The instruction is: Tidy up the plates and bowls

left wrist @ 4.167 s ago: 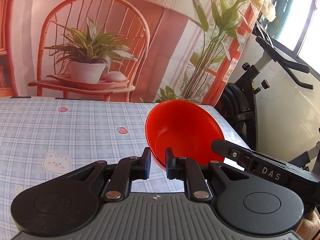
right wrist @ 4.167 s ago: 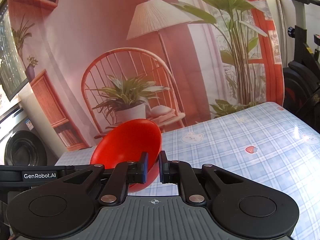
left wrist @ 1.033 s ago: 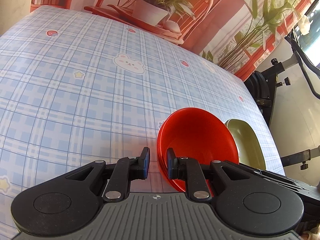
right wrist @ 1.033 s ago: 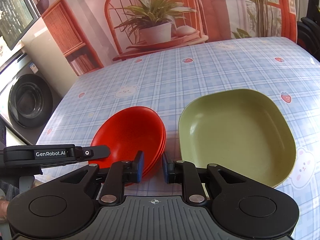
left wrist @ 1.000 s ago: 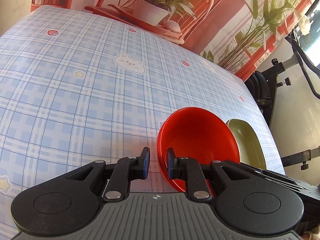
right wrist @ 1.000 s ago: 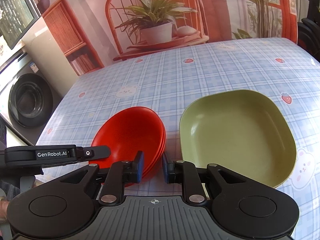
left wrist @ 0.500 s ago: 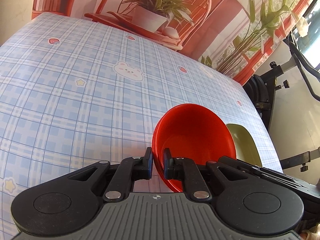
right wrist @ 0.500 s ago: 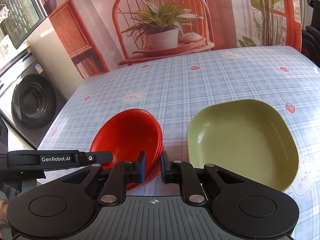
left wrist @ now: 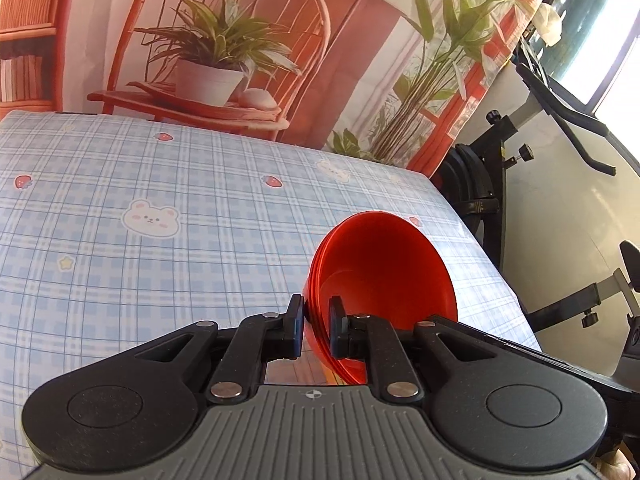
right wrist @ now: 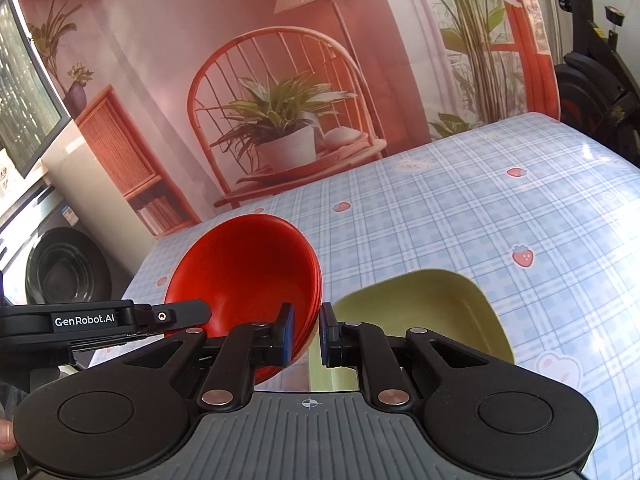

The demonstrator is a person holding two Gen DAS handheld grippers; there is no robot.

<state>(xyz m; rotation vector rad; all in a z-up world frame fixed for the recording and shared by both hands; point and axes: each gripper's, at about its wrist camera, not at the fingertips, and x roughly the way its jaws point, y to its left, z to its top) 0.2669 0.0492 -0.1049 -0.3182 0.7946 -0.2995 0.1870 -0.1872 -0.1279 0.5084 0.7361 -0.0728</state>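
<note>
A stack of red bowls (left wrist: 380, 276) is held between both grippers and tilted, above the checked tablecloth. My left gripper (left wrist: 316, 322) is shut on the stack's left rim. My right gripper (right wrist: 306, 334) is shut on the stack's right rim; the stack (right wrist: 244, 268) shows left of centre in the right wrist view. A green square plate (right wrist: 424, 312) lies on the table just right of the bowls, partly hidden behind the right gripper's fingers. The left gripper's body (right wrist: 96, 320) shows at the left of the right wrist view.
The blue checked tablecloth (left wrist: 160, 208) covers the table. An exercise bike (left wrist: 500, 184) stands off the table's right edge. A printed backdrop with a chair and plant (right wrist: 280, 136) hangs behind. A washing machine (right wrist: 60, 268) stands off the left edge.
Both grippers have closed on the red bowl stack and lifted and tilted it off the table. The cameras now look more level. The green plate has stayed in place.
</note>
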